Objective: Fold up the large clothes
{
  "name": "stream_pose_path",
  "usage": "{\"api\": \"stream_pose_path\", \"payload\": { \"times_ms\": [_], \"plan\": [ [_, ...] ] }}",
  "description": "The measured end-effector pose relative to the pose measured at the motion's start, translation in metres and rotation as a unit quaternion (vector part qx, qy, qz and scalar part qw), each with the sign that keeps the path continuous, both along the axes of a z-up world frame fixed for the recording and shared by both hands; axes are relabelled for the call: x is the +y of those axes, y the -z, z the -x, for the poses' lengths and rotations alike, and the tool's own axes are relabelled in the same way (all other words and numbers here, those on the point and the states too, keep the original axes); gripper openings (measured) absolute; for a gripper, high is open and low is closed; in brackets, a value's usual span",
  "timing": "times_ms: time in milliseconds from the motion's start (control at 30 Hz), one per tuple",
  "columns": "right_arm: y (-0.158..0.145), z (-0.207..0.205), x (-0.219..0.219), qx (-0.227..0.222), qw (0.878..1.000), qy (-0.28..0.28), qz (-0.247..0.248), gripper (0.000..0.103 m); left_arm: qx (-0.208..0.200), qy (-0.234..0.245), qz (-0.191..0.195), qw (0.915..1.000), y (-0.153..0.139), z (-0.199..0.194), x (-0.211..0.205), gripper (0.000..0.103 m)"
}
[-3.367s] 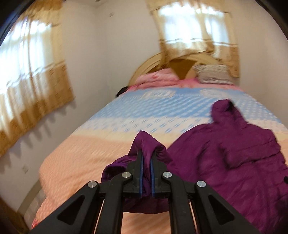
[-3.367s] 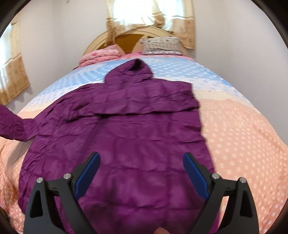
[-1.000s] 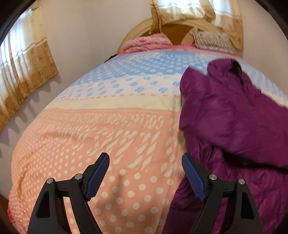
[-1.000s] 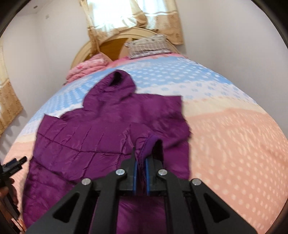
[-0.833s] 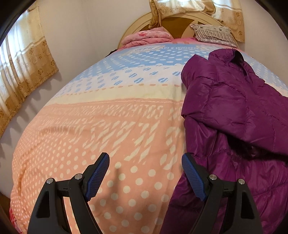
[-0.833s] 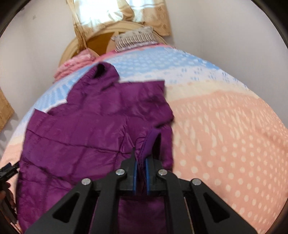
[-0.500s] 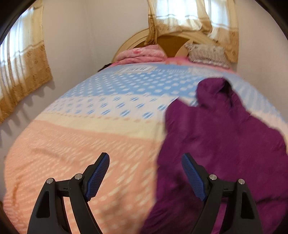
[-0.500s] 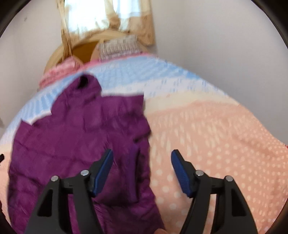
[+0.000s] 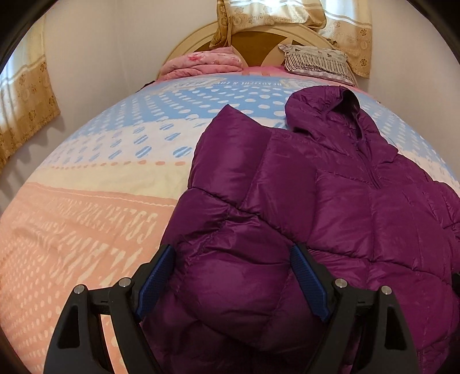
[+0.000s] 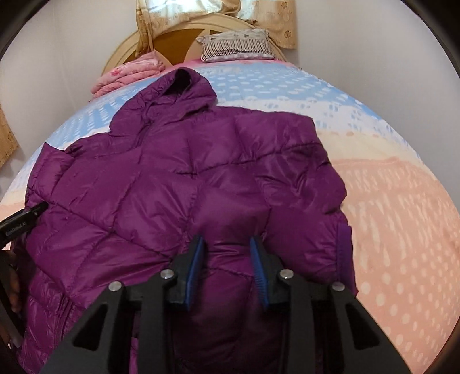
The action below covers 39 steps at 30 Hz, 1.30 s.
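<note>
Left gripper (image 9: 233,276) spread wide, right gripper (image 10: 227,267) part-spread, both over puffy purple hooded jacket (image 10: 178,172), sleeves folded inward.

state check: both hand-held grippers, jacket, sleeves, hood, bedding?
Left hand-held gripper: open, over the jacket's left side, holding nothing.
Right hand-held gripper: partly open, holding nothing.
Jacket: flat on the bedspread, front up.
Sleeves: both folded in across the body.
Hood: unfolded, toward the headboard.
Bedspread: spread, lightly wrinkled.

Home bedroom: you face a bed (image 9: 95,201) under a dotted quilt. At its far end, an arched headboard (image 10: 172,37), a pillow (image 10: 235,46), folded pink bedding (image 9: 201,61). Behind the headboard, curtains (image 9: 287,14).
</note>
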State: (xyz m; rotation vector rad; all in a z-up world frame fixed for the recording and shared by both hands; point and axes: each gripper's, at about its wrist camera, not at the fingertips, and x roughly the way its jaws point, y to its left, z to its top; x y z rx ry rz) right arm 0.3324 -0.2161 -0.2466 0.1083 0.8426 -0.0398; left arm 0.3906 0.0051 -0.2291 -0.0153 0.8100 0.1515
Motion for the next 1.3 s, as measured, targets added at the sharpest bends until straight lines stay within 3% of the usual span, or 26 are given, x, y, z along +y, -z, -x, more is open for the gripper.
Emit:
{"api": "stream_pose_path", "payload": {
  "times_ms": [200, 300, 467, 533, 633, 833, 1100, 1300],
  "plan": [
    [-0.001, 0.002, 0.003, 0.009, 1.000, -0.005, 0.014, 0.036, -0.001, -0.002, 0.006, 1.0000, -0.015, 0.010, 0.007, 0.084],
    [-0.014, 0.005, 0.006, -0.005, 1.000, -0.007, 0.023, 0.036, -0.038, 0.011, 0.015, 0.9991, -0.042, 0.019, 0.014, 0.084],
    [-0.038, 0.000, 0.008, -0.033, 0.999, -0.009, 0.030, 0.036, -0.053, 0.005, 0.025, 0.9982, -0.062, -0.007, 0.021, 0.084],
    [-0.035, -0.008, 0.008, -0.028, 0.999, -0.010, 0.040, 0.036, -0.038, 0.001, 0.039, 0.9985, -0.055, -0.023, 0.024, 0.084],
    [-0.022, -0.016, 0.006, -0.013, 0.999, -0.009, 0.047, 0.036, -0.015, -0.011, 0.026, 0.9995, -0.037, -0.040, 0.023, 0.084],
    [-0.005, -0.017, -0.004, -0.004, 0.999, 0.002, 0.035, 0.034, 0.021, -0.016, 0.041, 0.9988, 0.003, -0.044, 0.031, 0.084],
    [-0.001, -0.017, -0.004, -0.006, 0.999, 0.002, 0.039, 0.034, 0.037, -0.020, 0.060, 0.9973, 0.016, -0.050, 0.036, 0.090],
    [0.002, -0.017, -0.004, -0.006, 0.999, 0.002, 0.041, 0.034, 0.038, -0.023, 0.053, 0.9976, 0.020, -0.053, 0.035, 0.093]
  ]
}}
